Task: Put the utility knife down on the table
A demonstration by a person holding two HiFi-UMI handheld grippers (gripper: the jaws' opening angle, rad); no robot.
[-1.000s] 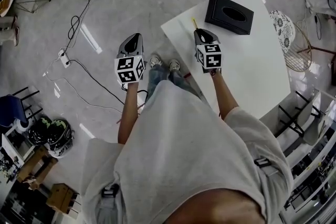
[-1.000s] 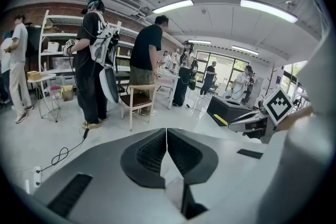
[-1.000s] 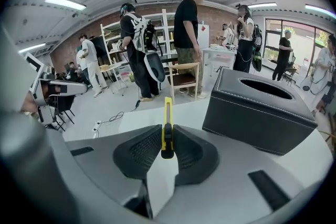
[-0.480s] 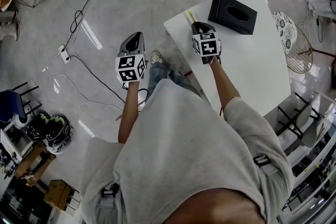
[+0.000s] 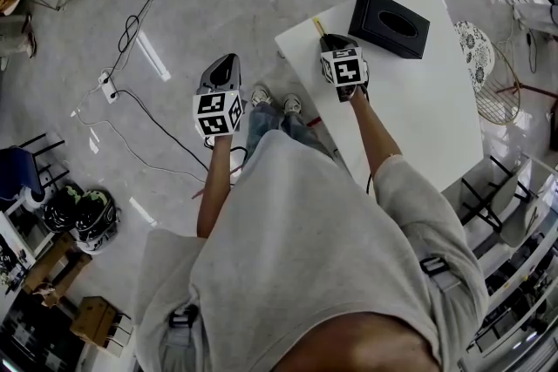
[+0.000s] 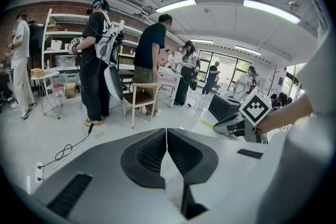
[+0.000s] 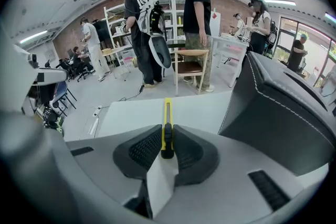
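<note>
Seen from above, a person holds both bare forearms out in front of the body. The left arm [image 5: 212, 187] ends in the left gripper [image 5: 227, 61], which is angled gently downward, its jaws pressed together with nothing between them. The right arm [image 5: 375, 139] reaches further forward. The right gripper [image 5: 328, 39] tips steeply down, its jaws clamped on a utility knife [image 7: 167, 113].

Right gripper [image 5: 330, 39] and utility knife [image 5: 317, 24] moved farther over table [image 5: 418, 118]; seemingly lower.

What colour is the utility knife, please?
The utility knife is yellow with a black slider; the right gripper view shows it best.
</note>
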